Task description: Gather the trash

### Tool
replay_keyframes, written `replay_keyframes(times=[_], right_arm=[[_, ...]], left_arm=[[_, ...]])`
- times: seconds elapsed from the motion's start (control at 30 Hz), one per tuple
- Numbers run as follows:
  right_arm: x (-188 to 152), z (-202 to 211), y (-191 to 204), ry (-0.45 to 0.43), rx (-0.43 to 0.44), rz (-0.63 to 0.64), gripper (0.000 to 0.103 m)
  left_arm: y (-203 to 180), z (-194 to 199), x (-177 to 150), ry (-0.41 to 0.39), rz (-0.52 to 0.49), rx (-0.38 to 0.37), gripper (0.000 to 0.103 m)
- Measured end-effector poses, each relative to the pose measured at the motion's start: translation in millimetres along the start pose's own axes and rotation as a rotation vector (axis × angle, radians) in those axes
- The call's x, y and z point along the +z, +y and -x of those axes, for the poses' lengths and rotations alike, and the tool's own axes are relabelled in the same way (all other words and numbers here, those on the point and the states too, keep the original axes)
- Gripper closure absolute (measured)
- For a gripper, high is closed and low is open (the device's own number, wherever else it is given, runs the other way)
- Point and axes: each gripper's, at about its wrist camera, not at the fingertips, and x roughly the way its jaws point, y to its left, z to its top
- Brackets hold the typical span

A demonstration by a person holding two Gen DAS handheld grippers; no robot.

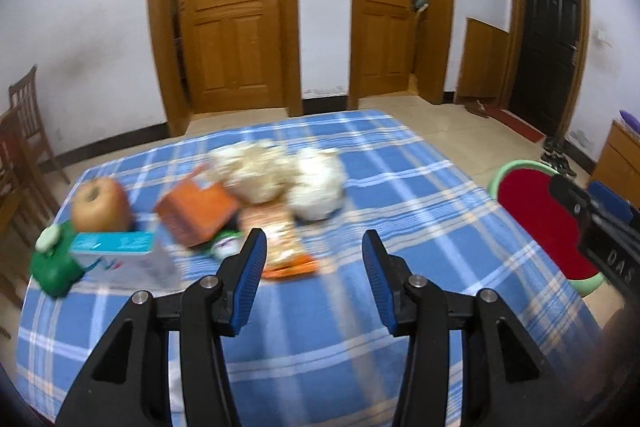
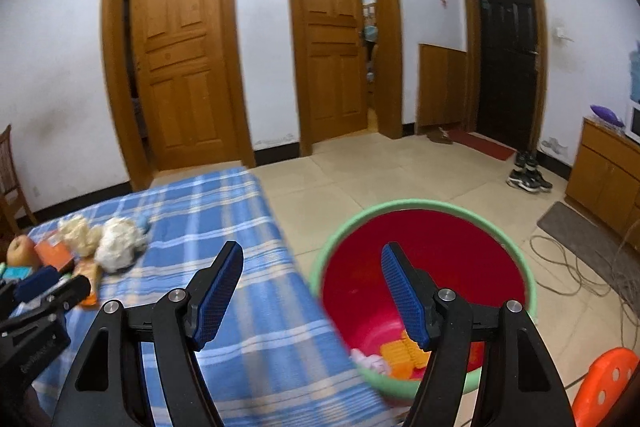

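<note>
We hold the left gripper (image 1: 314, 251) over the near half of the table (image 1: 420, 195), which is covered in a blue plaid cloth; its blue-padded jaws stand apart with nothing between them. At about eleven o'clock from it lies the trash: two crumpled white paper wads (image 1: 280, 175) pressed together, an orange carton (image 1: 196, 213) tipped on its side just left of them, and an orange snack wrapper (image 1: 284, 251) flat on the cloth right beyond the left fingertip. Further toward ten o'clock sit an apple (image 1: 100, 205), a white and teal box (image 1: 120, 255) and something green (image 1: 54, 265) at the table's left edge; motion blur makes that last item hard to name, possibly a small container.

Our right gripper (image 2: 312, 257) hangs at the table's right edge, jaws parted wide and empty, one finger over the cloth and the other over the bin (image 2: 424, 205). The bin, green-rimmed with a red lining, stands on the tiled floor just beside the table, at three o'clock from the left gripper. In its bottom we see an orange ridged piece (image 2: 400, 355) and a pale pink scrap (image 2: 370, 363). An orange stool (image 2: 604, 383) sits at four o'clock from the bin
</note>
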Motion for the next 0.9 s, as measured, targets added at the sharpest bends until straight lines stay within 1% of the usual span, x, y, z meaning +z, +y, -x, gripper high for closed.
replay_keyframes(times=[0.13,0.2,0.27,0.33,0.4,0.43,0.5,0.57,0.63,0.73,0.8,0.83,0.9], right_arm=[[-3,6,32,-0.011,0.034,0.061,0.028],[-4,5,43,0.002,0.081,0.018,0.028],[-5,0,58,0.03,0.106,-0.005,0.028],[-7,-1,77,0.044,0.131,0.017,0.028],[-9,0,97,0.049,0.155,0.046,0.028],[-10,0,107,0.053,0.173,0.062,0.028],[-13,0,121,0.068,0.201,0.069,0.028],[-15,-4,135,0.1,0.23,0.072,0.028],[-19,-5,145,0.126,0.251,0.081,0.028],[-22,-4,157,0.13,0.253,0.11,0.028],[-23,-2,160,0.122,0.247,0.122,0.028],[-23,-1,159,0.119,0.247,0.116,0.028],[-22,-2,155,0.115,0.239,0.093,0.028]], left_arm=[[28,9,-8,0.003,0.032,0.027,0.053],[41,14,-12,0.004,0.044,0.042,0.053],[54,20,-16,0.001,0.052,0.058,0.052],[68,28,-21,-0.005,0.053,0.081,0.051],[82,32,-25,0.0,0.063,0.088,0.05],[93,35,-28,0.007,0.079,0.083,0.05],[113,39,-34,0.031,0.124,0.047,0.049],[127,44,-39,0.037,0.153,0.033,0.049],[133,48,-42,0.035,0.169,0.027,0.048],[132,51,-44,0.037,0.158,-0.005,0.042],[127,49,-44,0.045,0.134,-0.026,0.03],[125,48,-43,0.05,0.123,-0.031,0.027],[119,47,-43,0.06,0.097,-0.046,0.019]])
